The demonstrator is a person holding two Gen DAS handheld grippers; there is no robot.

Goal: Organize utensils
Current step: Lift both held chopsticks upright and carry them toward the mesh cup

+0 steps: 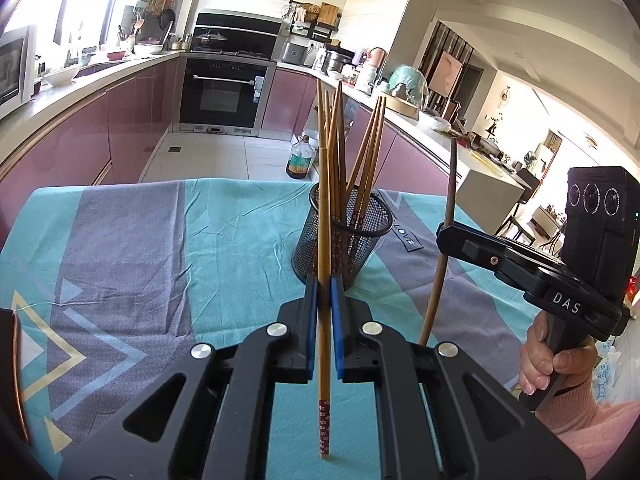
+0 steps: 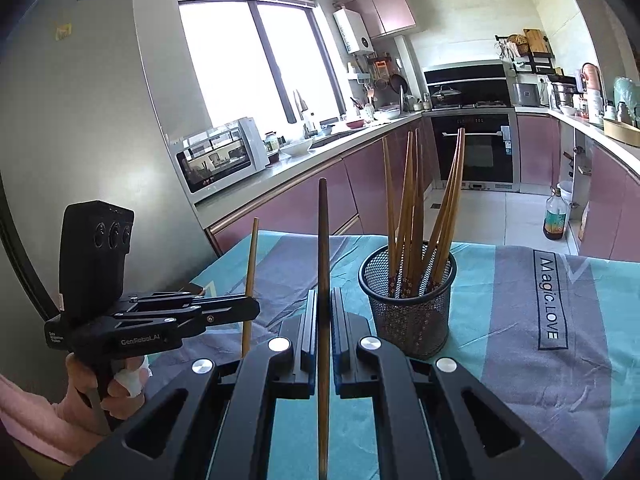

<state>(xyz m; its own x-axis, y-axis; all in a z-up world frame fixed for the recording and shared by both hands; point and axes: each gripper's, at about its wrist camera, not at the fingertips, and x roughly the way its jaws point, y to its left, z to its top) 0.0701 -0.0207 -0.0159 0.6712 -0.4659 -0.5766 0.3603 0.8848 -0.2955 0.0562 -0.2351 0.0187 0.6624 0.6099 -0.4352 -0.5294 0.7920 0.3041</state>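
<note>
A black mesh cup (image 1: pixel 343 245) stands on the cloth-covered table and holds several wooden chopsticks (image 1: pixel 370 152); it also shows in the right wrist view (image 2: pixel 408 312). My left gripper (image 1: pixel 324 292) is shut on a light wooden chopstick (image 1: pixel 323 208) with a red patterned end, held upright just in front of the cup. My right gripper (image 2: pixel 324 304) is shut on a darker chopstick (image 2: pixel 323 248), held upright left of the cup. In the left wrist view the right gripper (image 1: pixel 446 236) is to the right of the cup with its chopstick (image 1: pixel 450 200).
The table carries a teal and grey cloth (image 1: pixel 160 248). A copper-rimmed dark object (image 1: pixel 12 368) lies at the left table edge. Kitchen counters (image 2: pixel 320 160), an oven (image 1: pixel 222 94) and an oil bottle (image 1: pixel 299 159) on the floor lie beyond.
</note>
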